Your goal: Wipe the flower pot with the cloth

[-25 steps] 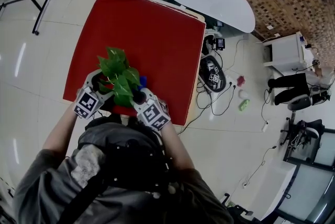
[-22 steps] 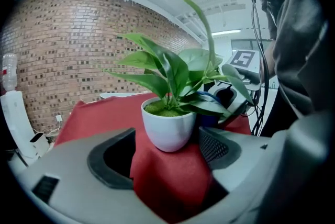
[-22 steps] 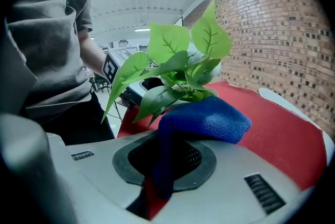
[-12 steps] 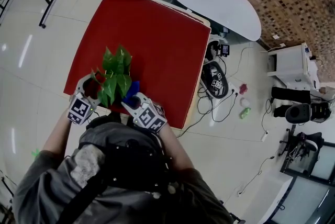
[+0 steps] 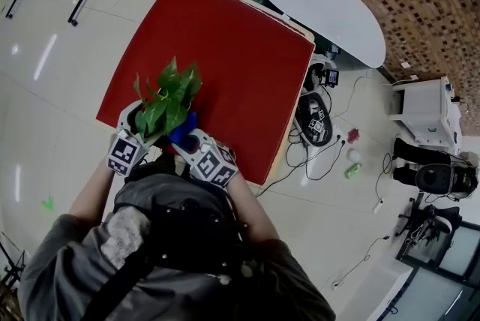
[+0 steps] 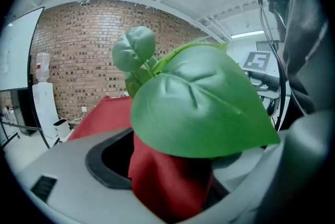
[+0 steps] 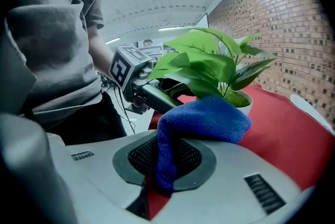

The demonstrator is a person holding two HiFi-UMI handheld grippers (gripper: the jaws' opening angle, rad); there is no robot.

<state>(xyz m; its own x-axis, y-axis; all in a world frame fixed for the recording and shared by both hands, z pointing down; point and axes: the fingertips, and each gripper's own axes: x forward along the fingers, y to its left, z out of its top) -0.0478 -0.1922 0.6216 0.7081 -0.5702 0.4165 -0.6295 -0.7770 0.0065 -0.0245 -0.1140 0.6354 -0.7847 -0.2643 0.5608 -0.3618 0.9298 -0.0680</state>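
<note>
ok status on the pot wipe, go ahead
Right claw shut on blue cloth, cloth close up to the white pot. Left claw beside pot, red fabric between jaws, grip unclear. Leaves crowd both views.

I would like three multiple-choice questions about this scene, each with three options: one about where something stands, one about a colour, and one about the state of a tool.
1. Where on the red table does the flower pot stand?
A. at the edge nearest the person
B. at the far corner
C. in the middle

2. What colour is the cloth?
A. white
B. blue
C. yellow

3. What is the state of the right tool?
A. open and empty
B. lying on the table
C. shut on the cloth

Answers:
1 A: the head view shows the plant right at the near edge, just in front of the person.
2 B: both the head view and the right gripper view show it blue.
3 C: in the right gripper view the cloth is pinched between the jaws.
</note>
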